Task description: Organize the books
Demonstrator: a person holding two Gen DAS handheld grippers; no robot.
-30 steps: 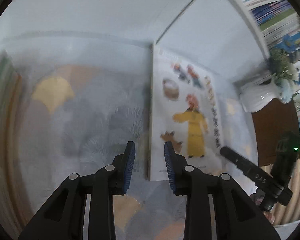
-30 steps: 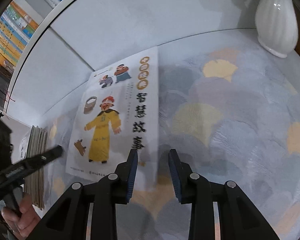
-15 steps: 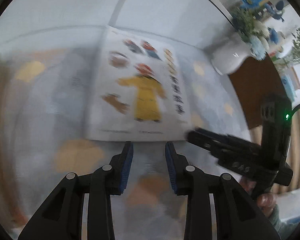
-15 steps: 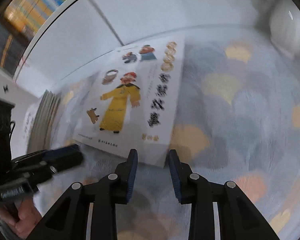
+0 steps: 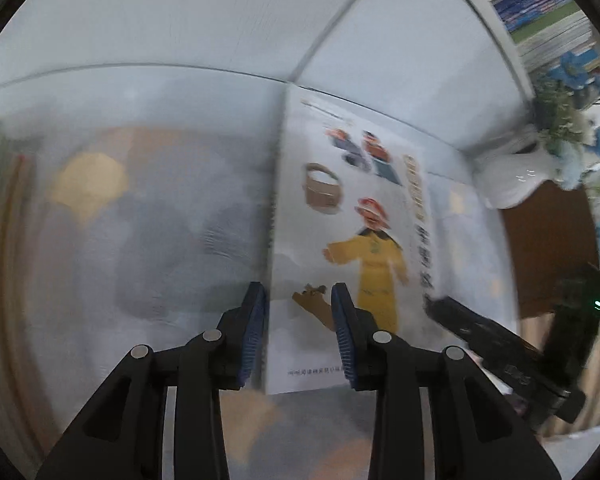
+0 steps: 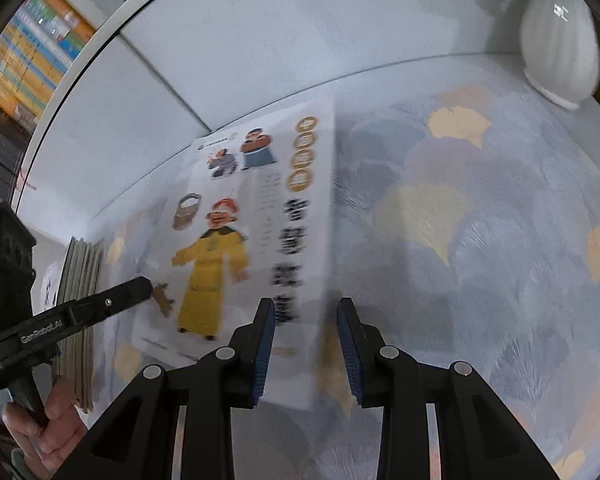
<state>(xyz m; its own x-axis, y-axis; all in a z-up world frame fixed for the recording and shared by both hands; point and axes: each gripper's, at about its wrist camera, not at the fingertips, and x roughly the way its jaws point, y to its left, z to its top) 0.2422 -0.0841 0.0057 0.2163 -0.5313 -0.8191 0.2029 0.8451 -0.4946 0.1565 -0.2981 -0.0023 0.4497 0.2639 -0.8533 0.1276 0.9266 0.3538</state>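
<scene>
Book: the white picture book (image 6: 256, 240) lies flat on the patterned cloth (image 6: 480, 240).
Left gripper (image 5: 299, 320): fingers slightly spread, pinching nothing.
Right gripper (image 6: 306, 344): jaws opening over the book's edge, pinching nothing.

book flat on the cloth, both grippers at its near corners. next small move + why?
Probably ease the right gripper, jaws now opening, down over the picture book's near right corner and close. The book lies flat on the cloth, that corner sits between the jaws ungripped, and the left gripper straddles the left edge.
</scene>
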